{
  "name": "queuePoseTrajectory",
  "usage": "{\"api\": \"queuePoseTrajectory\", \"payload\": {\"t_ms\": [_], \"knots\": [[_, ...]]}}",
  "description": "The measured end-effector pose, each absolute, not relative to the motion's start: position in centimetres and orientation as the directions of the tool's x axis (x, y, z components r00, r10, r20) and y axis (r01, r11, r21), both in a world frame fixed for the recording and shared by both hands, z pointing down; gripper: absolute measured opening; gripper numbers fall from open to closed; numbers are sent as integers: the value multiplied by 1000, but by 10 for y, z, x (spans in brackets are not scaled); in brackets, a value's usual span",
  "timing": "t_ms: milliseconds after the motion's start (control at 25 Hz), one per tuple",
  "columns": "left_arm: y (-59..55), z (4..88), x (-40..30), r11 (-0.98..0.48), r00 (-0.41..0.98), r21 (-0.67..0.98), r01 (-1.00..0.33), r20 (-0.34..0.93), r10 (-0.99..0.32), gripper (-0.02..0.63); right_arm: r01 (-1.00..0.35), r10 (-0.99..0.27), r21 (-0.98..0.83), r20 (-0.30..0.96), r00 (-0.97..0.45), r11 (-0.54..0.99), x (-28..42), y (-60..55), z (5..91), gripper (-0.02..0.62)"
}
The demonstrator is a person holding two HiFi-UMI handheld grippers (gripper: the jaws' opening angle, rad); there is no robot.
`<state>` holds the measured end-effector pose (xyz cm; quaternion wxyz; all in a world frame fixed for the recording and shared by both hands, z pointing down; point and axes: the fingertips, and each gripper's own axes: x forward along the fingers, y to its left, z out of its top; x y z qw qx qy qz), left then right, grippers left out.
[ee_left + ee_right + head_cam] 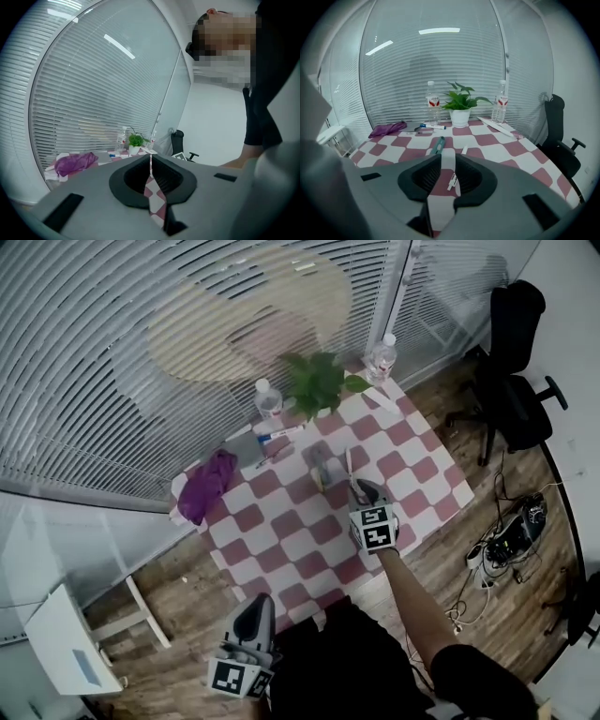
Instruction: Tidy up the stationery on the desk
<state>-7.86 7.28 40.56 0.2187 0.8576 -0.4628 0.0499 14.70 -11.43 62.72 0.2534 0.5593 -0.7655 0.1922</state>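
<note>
The desk has a red-and-white checked cloth (309,531). On it lie a blue-capped marker (433,126), a teal pen-like item (437,145), a short white pen (464,150) and another white pen (452,181) seen on the cloth through the gap of the right jaws. My right gripper (364,488) hovers over the desk's right half with its jaws a narrow gap apart and nothing between them. My left gripper (255,607) hangs off the desk's near edge. It is shut and empty, its tips (151,157) pointing toward the desk.
A potted plant (319,381) and two water bottles (268,399) (381,360) stand along the far edge by the blinds. A purple cloth (206,486) lies at the left corner, a long white strip (497,125) at the right. An office chair (516,362) and floor cables (511,540) are to the right.
</note>
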Motion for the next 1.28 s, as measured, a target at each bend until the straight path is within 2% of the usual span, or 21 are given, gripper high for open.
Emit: {"api": "queuePoseTrajectory", "payload": {"t_ms": [240, 680, 720, 1280], "knots": [[66, 389, -74, -490, 583, 346, -800, 254, -772, 35, -973, -748, 54, 650, -136, 224, 160, -132, 665, 107], [84, 397, -93, -447, 533, 311, -839, 303, -790, 35, -990, -685, -16, 720, -111, 144, 160, -142, 704, 101], [84, 394, -92, -447, 533, 311, -838, 296, -793, 35, -989, -683, -13, 722, -110, 146, 160, -142, 704, 84], [87, 383, -85, -474, 554, 314, -823, 256, -792, 35, -986, -673, -37, 726, -140, 165, 156, -131, 692, 69]]}}
